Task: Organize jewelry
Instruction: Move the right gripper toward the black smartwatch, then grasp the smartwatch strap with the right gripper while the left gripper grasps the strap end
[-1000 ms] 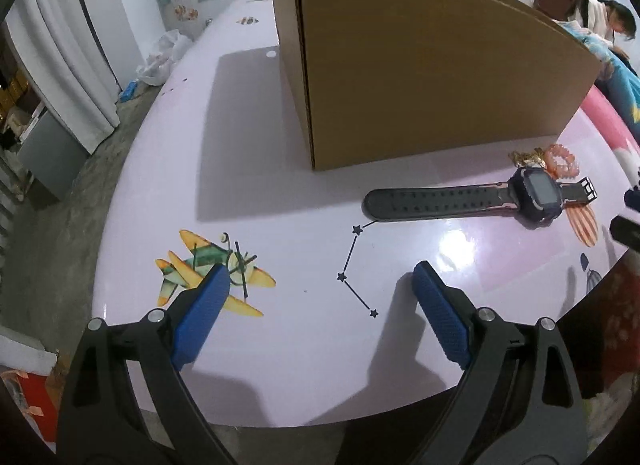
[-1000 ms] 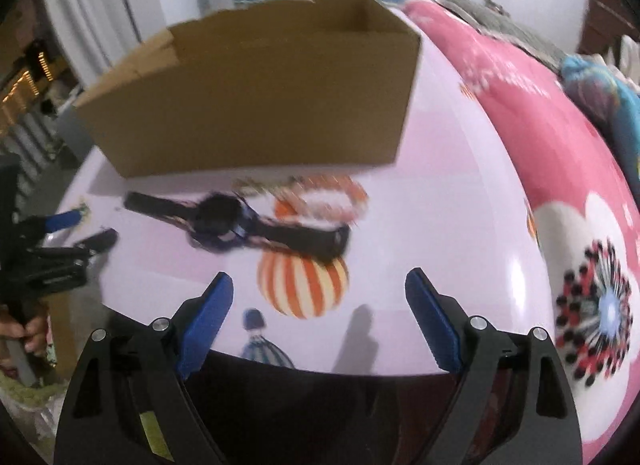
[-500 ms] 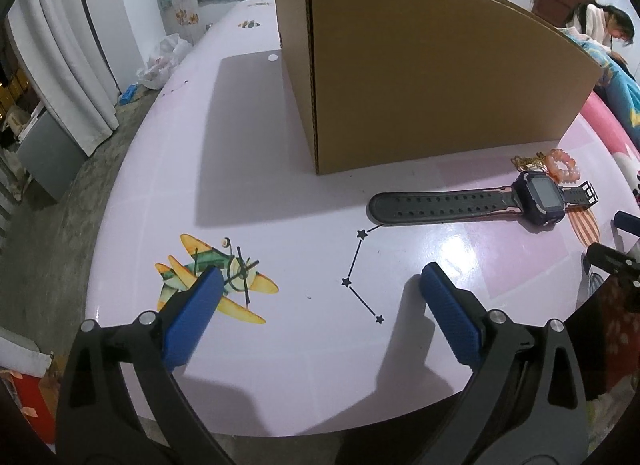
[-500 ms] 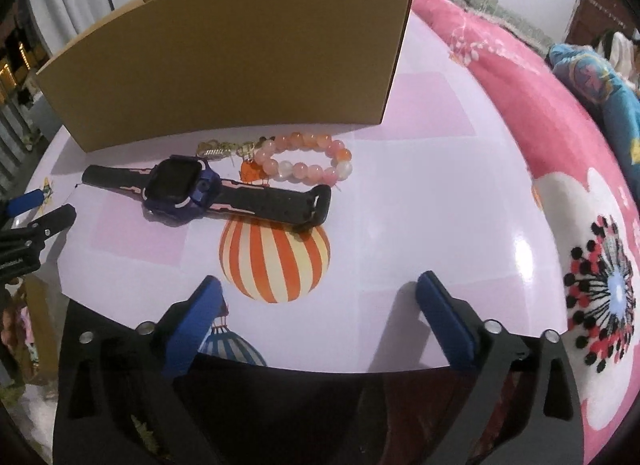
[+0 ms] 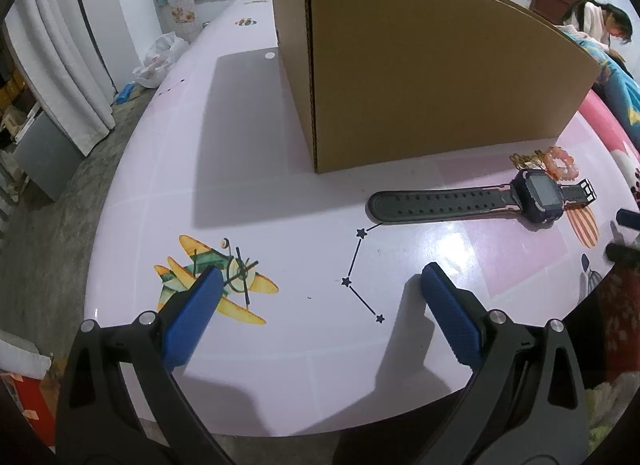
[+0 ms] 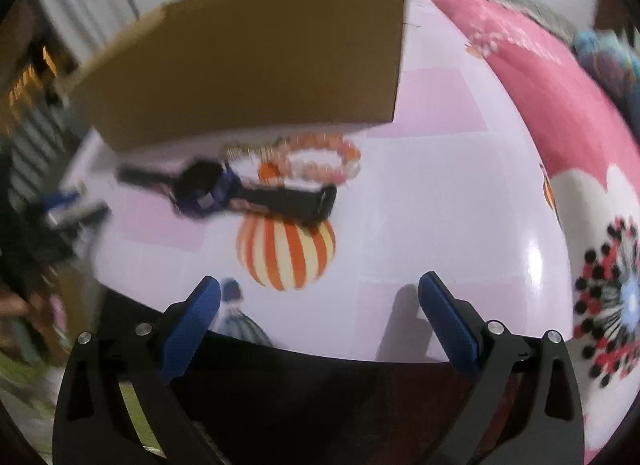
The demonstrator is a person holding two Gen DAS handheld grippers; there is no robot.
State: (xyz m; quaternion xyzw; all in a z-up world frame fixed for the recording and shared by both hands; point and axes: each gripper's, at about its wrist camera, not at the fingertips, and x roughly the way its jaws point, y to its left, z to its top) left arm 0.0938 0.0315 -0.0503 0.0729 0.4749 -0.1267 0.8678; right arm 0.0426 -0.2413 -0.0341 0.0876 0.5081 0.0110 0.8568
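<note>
A dark wristwatch (image 5: 480,203) (image 6: 224,191) with a blue case lies flat on the pale pink table (image 5: 240,201), in front of a brown cardboard box (image 5: 420,77) (image 6: 256,69). Behind it rest a pink and orange bead bracelet (image 5: 562,161) (image 6: 320,159) and a small gold piece (image 5: 528,159) (image 6: 244,151). My left gripper (image 5: 320,281) hangs open over the table's near edge, left of the watch, nothing between its blue pads. My right gripper (image 6: 318,289) is open too, above the near edge in front of the watch. The right wrist view is blurred.
The table (image 6: 440,185) carries printed pictures: an aeroplane (image 5: 216,277), a star line (image 5: 354,269), a striped balloon (image 6: 286,255). A pink flowered blanket (image 6: 560,113) lies right of the table. A person (image 5: 600,25) sits at the far right. White curtains (image 5: 60,65) hang at the left.
Both grippers have opened a little wider. The right wrist view has shifted and gone blurred, and the left view has barely moved.
</note>
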